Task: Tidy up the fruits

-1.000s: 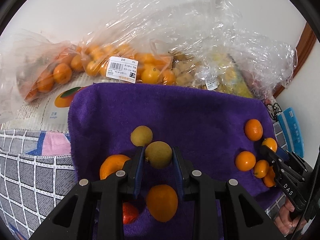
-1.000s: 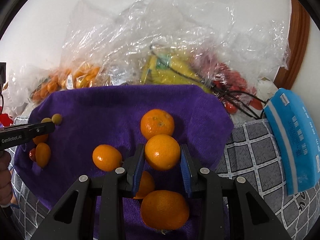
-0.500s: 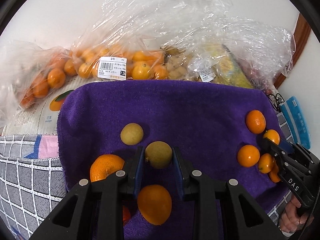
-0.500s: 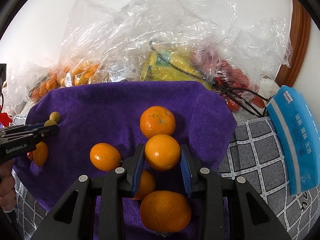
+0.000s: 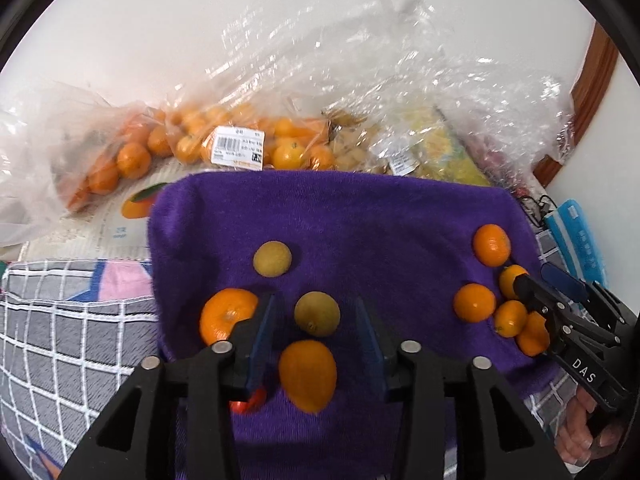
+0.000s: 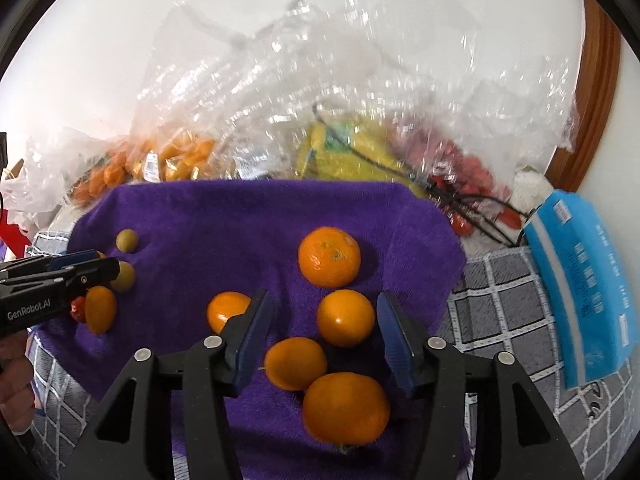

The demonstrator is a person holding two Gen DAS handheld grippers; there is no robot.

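- Left gripper (image 5: 318,322): jaws have just been opening; they now stand apart with a clear gap on each side of the greenish-brown fruit (image 5: 317,313); the pads do not press on it; nothing is held.
- That fruit rests on the purple towel (image 5: 360,216), directly ahead between the fingertips; a second greenish-brown fruit (image 5: 272,258) lies further ahead and to the left; an orange kumquat (image 5: 307,375) lies nearer the wrist, under the jaw line; a mandarin (image 5: 228,314) sits just outside the left finger.
- Right gripper (image 6: 324,322): jaws have likewise just been opening; the released orange (image 6: 345,318) sits between the blue pads, closer to the right pad, with visible towel on either side; nothing is gripped.
- Around it: a larger orange (image 6: 329,257) ahead; three more oranges nearer the wrist and to the left.
- Governing relation: each released fruit lies on the tool's own centre line, just beyond the tips; both fruits are round, so no long axis matters; a straight pull back and up appears sufficient to clear them.
- Hazard, as a judgement: the kumquat below the left jaws and the oranges below the right jaws may be nudged on withdrawal.
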